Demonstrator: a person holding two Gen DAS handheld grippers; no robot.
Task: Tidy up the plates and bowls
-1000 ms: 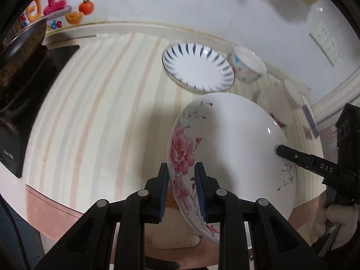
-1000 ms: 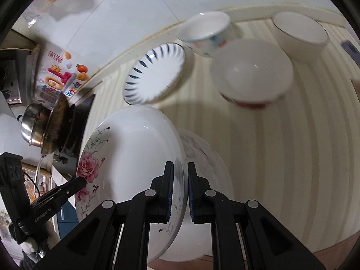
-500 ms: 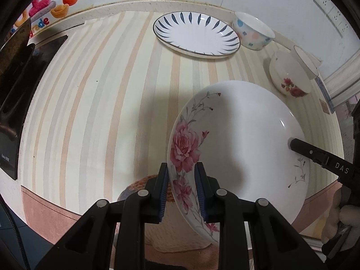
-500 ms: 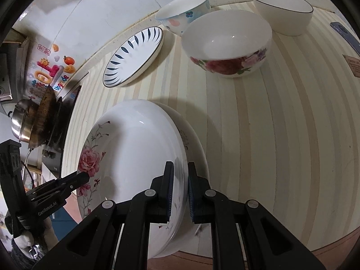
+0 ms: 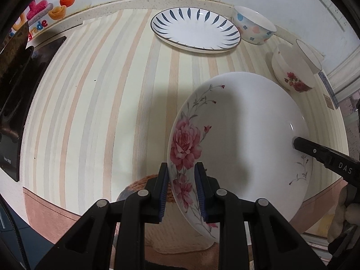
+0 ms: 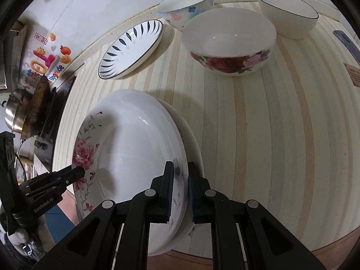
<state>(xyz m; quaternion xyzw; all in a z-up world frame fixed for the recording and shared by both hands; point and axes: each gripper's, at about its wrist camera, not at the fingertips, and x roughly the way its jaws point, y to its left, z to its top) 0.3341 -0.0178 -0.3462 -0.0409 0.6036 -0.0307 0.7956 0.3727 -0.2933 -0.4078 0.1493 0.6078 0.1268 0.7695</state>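
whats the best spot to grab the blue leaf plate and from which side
Grip the blue leaf plate by its thin raised rim, one finger above and one below. It lies flat near the wall with the pastel bowl close on one side, so coming in low from the open striped counter looks easiest.

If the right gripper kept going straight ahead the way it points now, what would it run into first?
The right gripper is shut on the rim of the pink-flowered plate, which would move with it. Ahead lies bare striped counter, then probably the red-flowered bowl, though depth is hard to judge through the fisheye.
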